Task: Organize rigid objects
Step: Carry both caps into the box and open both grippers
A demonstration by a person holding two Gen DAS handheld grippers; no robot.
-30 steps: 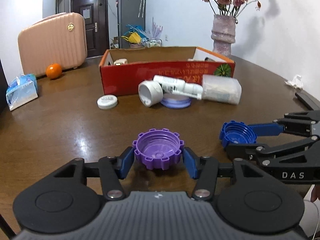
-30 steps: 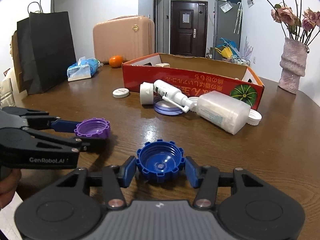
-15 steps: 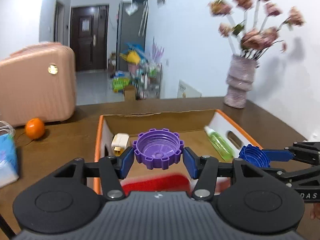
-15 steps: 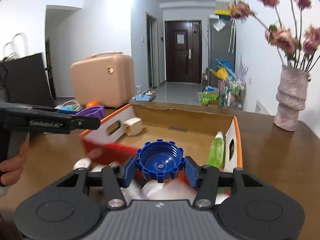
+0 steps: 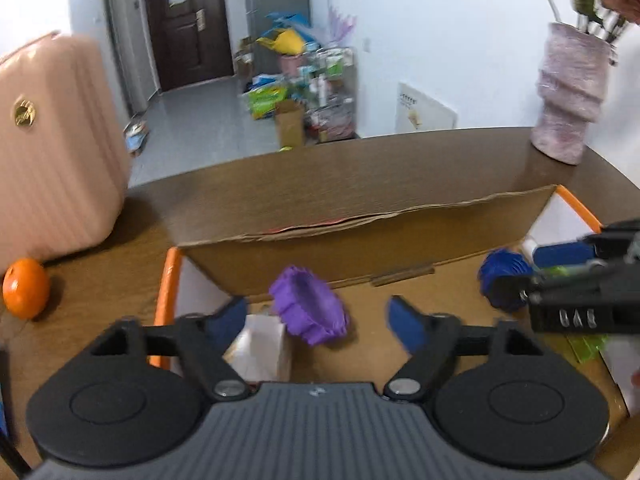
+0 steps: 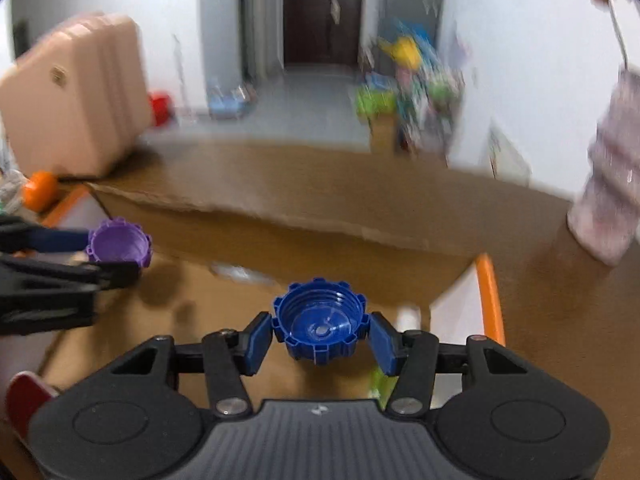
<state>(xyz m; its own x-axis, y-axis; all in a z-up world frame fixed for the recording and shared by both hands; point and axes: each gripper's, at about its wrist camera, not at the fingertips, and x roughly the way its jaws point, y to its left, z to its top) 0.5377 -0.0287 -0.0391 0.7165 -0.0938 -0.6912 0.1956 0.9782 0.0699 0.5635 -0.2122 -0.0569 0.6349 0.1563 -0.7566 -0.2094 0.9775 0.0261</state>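
Both grippers hang over the open cardboard box (image 5: 360,232). My left gripper (image 5: 320,316) is open; the purple ridged cap (image 5: 308,310) sits tilted and free between its spread fingers, over the box floor. In the right wrist view the purple cap (image 6: 118,244) shows beside the left gripper's fingers. My right gripper (image 6: 320,336) holds the blue ridged cap (image 6: 320,330) between its blue pads; the pads look slightly parted from the cap's sides. The blue cap also shows in the left wrist view (image 5: 502,276).
Inside the box lie a white plug (image 5: 262,346) at the left and a green bottle (image 5: 584,346) at the right. A pink suitcase (image 5: 52,148) and an orange (image 5: 26,288) stand to the left. A vase (image 5: 570,92) stands at the back right.
Both grippers have moved forward and down over the box. My left gripper has opened and let go of the purple cap, which now tilts. The right pads have loosened around the blue cap.
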